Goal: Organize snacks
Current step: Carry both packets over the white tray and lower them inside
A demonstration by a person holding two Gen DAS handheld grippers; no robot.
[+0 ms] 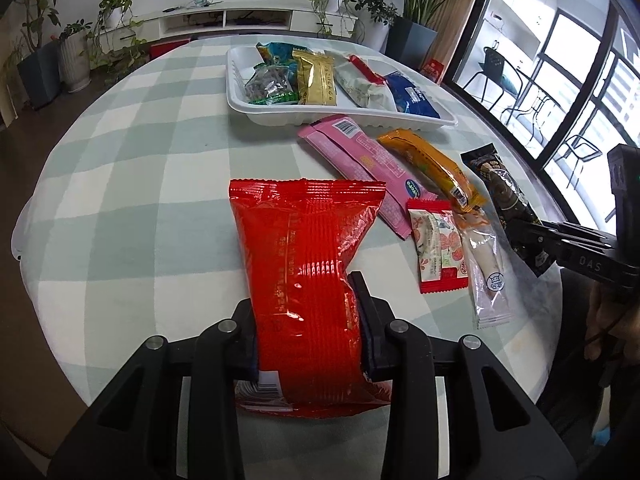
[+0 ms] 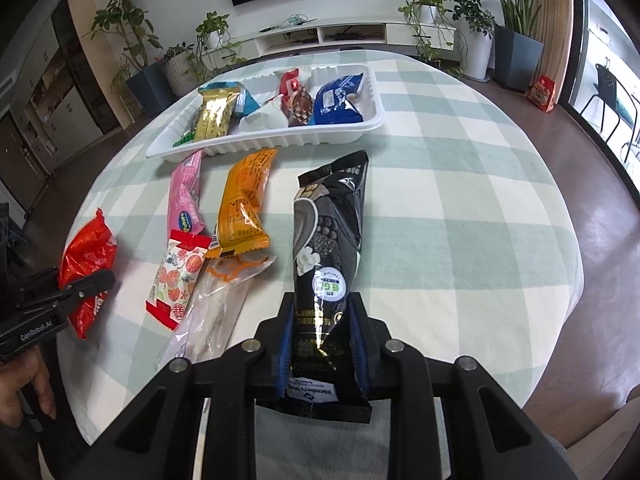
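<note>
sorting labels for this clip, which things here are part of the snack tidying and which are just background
Part of the job:
left gripper shut on red packet
right gripper shut on black packet
white tray
pink packet
orange packet

Just there:
potted plants
TV shelf
checked tablecloth

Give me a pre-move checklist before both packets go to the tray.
1. Left hand-held gripper shut on the red packet: ok.
2. Right hand-held gripper shut on the black packet: ok.
3. Both packets lifted clear of the tablecloth: cannot tell.
4. Free room in the white tray: left end looks bare, the rest is filled: ok for one packet, cannot tell for two.
5. Path to the tray: pink packet and orange packet lie on the cloth in front of it, so carry over them: not ok for a low slide.
</note>
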